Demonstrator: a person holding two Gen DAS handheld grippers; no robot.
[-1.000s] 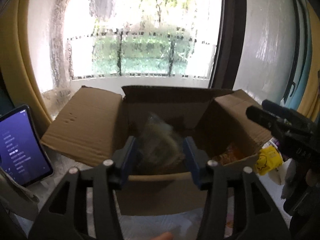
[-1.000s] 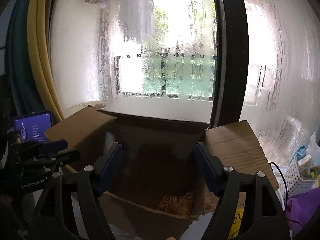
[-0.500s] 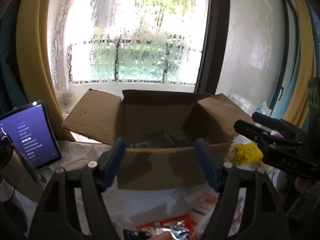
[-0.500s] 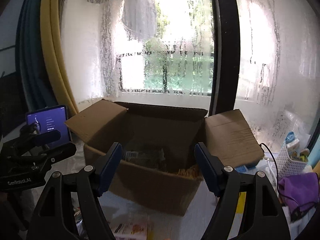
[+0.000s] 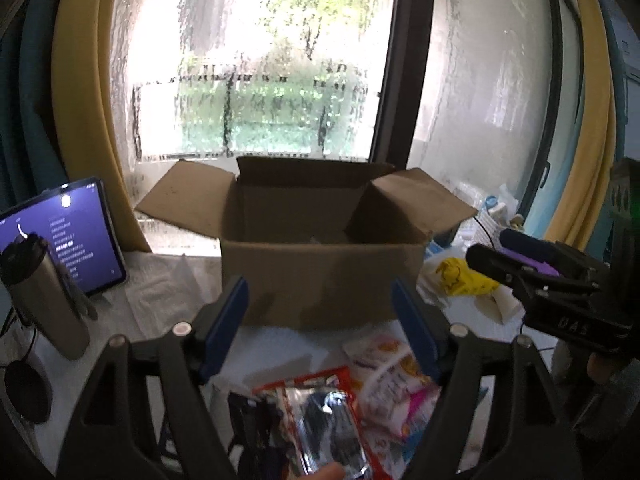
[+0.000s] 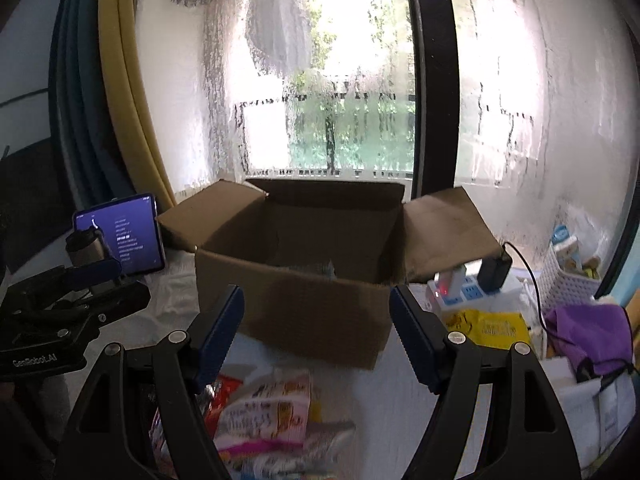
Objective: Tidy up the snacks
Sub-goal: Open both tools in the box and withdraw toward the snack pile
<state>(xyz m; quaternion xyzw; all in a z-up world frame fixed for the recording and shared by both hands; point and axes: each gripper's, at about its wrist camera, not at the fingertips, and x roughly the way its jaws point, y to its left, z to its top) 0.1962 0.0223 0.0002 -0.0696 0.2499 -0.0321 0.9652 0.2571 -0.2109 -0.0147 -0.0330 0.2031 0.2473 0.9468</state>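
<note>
Left gripper [image 5: 320,328]: jaws spread wide, nothing between them. Snack packs [image 5: 344,412] lie on the worktop [image 5: 168,280] just below and between the jaws, loose heap. Nearest is a red-edged pack [image 5: 320,420] with a shiny silver and dark face; beside it, to the right, a white pack [image 5: 384,376] with orange and pink print. Print too blurred to read.

Right gripper [image 6: 316,336]: jaws also wide apart, holding nothing. Same heap sits low between them, white pack [image 6: 268,412] uppermost.

Beyond the heap, a cardboard box [image 5: 320,268], flaps open, upright; a little of its contents shows over the rim, unclear. Yellow packet [image 6: 488,326] to its right, tablet [image 5: 68,236] and steel tumbler [image 5: 44,296] to its left. "GenRobot.AI" readable on the left gripper's body in the right wrist view.

Farthest: wet window [image 5: 260,80].
</note>
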